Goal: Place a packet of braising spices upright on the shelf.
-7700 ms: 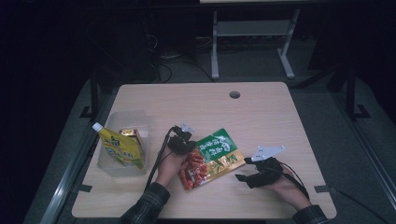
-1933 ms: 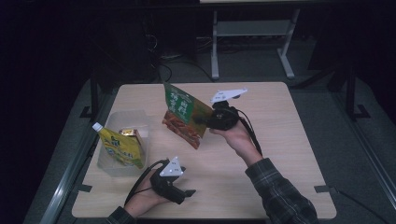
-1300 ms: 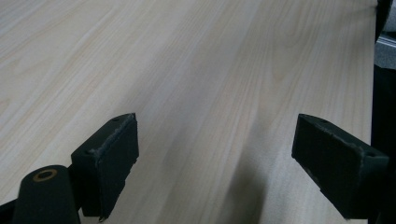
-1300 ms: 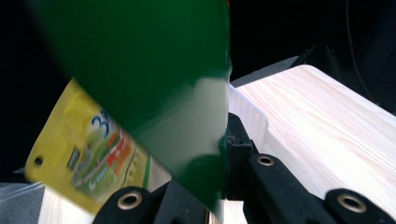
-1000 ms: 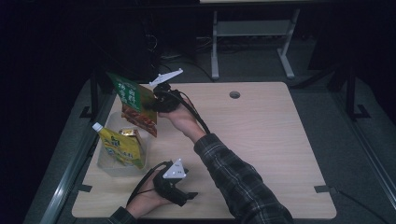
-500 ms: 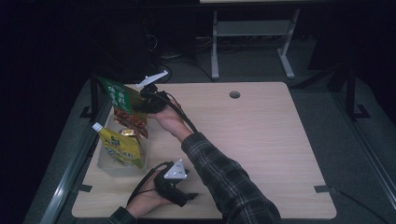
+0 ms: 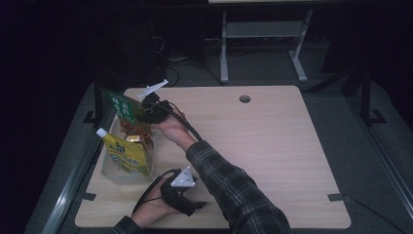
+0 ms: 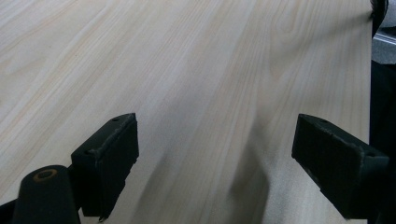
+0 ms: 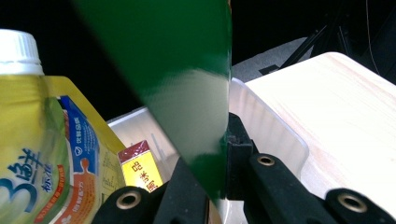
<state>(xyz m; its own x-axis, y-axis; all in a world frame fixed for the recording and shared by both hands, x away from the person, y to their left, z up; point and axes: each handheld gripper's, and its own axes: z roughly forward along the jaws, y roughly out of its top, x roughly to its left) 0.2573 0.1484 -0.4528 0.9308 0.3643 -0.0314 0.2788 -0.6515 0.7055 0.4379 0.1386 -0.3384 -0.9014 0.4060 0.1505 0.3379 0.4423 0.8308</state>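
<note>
My right gripper (image 7: 146, 110) is shut on a green and red snack bag (image 7: 127, 116), held over the far end of a clear plastic bin (image 7: 122, 176) at the table's left. In the right gripper view the green bag (image 9: 187, 79) is pinched between the jaws, just above the bin's rim (image 9: 271, 126). A yellow spouted pouch with a white cap (image 7: 127, 153) stands inside the bin, also seen close up as the pouch (image 9: 42, 154). My left gripper (image 7: 197, 207) rests low on the table near the front edge, open and empty, its fingers (image 8: 109, 149) spread wide over bare wood.
A small yellow and red packet (image 9: 137, 170) lies in the bin's bottom. The wooden table (image 7: 272, 146) has a round cable hole (image 7: 244, 99) at the back. A metal stand (image 7: 263, 34) is on the floor behind.
My right gripper has carried the snack bag from the table's middle leftward and lowered it toward the bin. The left gripper has stayed still near the front edge.
</note>
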